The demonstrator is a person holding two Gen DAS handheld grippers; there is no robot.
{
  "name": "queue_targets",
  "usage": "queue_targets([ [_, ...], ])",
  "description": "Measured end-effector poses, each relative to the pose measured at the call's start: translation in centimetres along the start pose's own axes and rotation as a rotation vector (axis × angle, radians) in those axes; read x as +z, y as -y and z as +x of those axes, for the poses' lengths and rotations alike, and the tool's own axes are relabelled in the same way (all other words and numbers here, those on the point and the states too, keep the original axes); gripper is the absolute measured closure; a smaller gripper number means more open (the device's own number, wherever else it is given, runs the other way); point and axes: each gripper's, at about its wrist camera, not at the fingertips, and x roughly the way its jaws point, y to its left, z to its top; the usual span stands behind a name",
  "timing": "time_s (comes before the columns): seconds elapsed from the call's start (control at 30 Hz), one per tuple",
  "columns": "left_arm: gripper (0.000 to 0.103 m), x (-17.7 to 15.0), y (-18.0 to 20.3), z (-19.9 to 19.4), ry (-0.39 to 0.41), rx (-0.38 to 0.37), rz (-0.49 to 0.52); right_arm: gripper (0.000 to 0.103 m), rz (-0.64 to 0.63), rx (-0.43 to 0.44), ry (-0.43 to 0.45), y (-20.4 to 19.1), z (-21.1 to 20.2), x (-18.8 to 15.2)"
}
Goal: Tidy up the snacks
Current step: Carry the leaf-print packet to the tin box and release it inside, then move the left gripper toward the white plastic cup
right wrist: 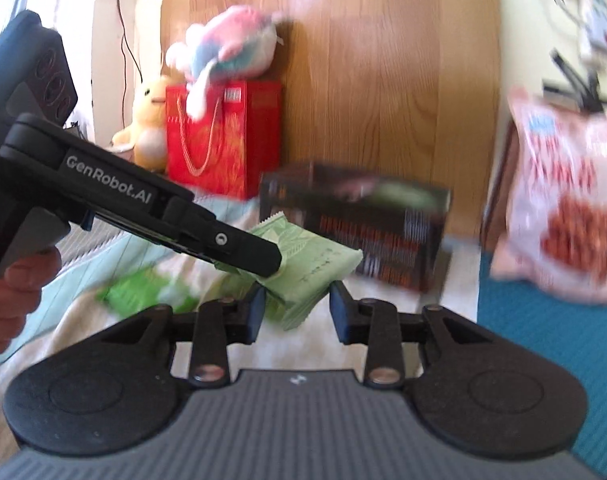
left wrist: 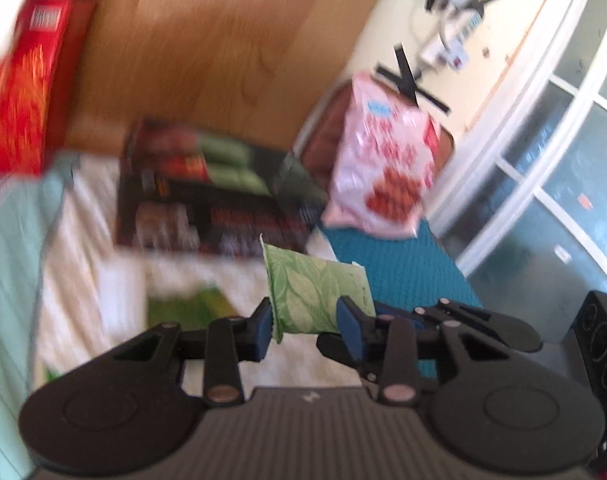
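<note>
Left hand-held gripper has its blue pads clamped on one green leaf-print snack pack, held up off the bed, lower middle of the left wrist view. In the right wrist view that same pack sits between the right hand-held gripper pads too: the left-side pad looks to be touching it, the right-side pad seems to stand just clear, so I honestly can't tell if that one is gripping. There's small dark print on the pack, too blurry to read.

The only writing I can actually read is "GenRobot.AI" in white on the left gripper's black arm, which crosses the left half of the right wrist view, with a person's hand on its handle at the left edge.

Moving outward:
- 1 dark snack box with red lettering (unreadable) and green packs pictured on it, on the pale bedding mid-frame
- 1 pink snack bag with red pieces printed on it and a blue label, right of the box
- 1 more green wrapper lying on the bedding
- 1 red gift bag with a cord handle, against the wooden headboard
- 2 plush toys: a yellow one beside the bag, a pink and blue one on top
</note>
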Motion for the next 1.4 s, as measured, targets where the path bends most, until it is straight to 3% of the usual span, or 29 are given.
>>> queue_targets([
  [0.1,0.068,3.7,-1.1,1.1,0.048,0.058,0.038,0.065,-0.012,-0.001,0.033,1.2,3.3,2.8],
  [0.23,0.065,7.8,-4.0,4.0,0.072,0.162,0.027,0.065,0.018,0.009,0.003,3.0,9.2,6.3],
  [0.37,0.054,8.8,-5.6,5.8,0.083,0.265,0.006,0.063,0.032,-0.003,-0.035,3.3,13.5,7.9],
  [0.47,0.051,8.1,-5.5,5.7,0.098,0.300,0.033,0.063,0.036,-0.003,-0.050,3.1,14.4,7.9],
  [0.63,0.050,6.6,-5.6,1.5,0.154,0.239,0.030,0.063,0.016,-0.023,0.028,1.9,10.7,7.0],
  [0.7,0.050,5.2,-6.5,-0.4,0.161,0.220,-0.010,0.063,0.046,0.033,0.047,1.6,8.9,6.2],
  [0.9,0.050,0.6,-10.1,-2.1,0.087,0.180,-0.210,0.063,0.207,0.223,-0.120,0.6,9.0,3.1],
  [1.03,0.051,-0.8,-11.0,-1.3,0.037,0.150,-0.269,0.059,0.228,0.250,-0.183,-1.2,9.9,2.0],
  [1.17,0.053,-1.0,-11.2,0.3,0.004,0.172,-0.278,0.058,0.278,0.268,-0.228,-2.5,11.9,2.0],
  [1.23,0.064,-1.2,-11.8,1.2,-0.022,0.165,-0.302,0.061,0.270,0.252,-0.237,-3.1,12.7,1.9],
  [1.3,0.068,-1.6,-12.2,1.4,-0.025,0.124,-0.351,0.064,0.266,0.231,-0.241,-3.4,12.7,1.9],
  [1.4,0.068,-2.0,-10.1,0.3,0.000,0.095,-0.284,0.064,0.219,0.195,-0.200,-3.9,10.3,2.1],
])
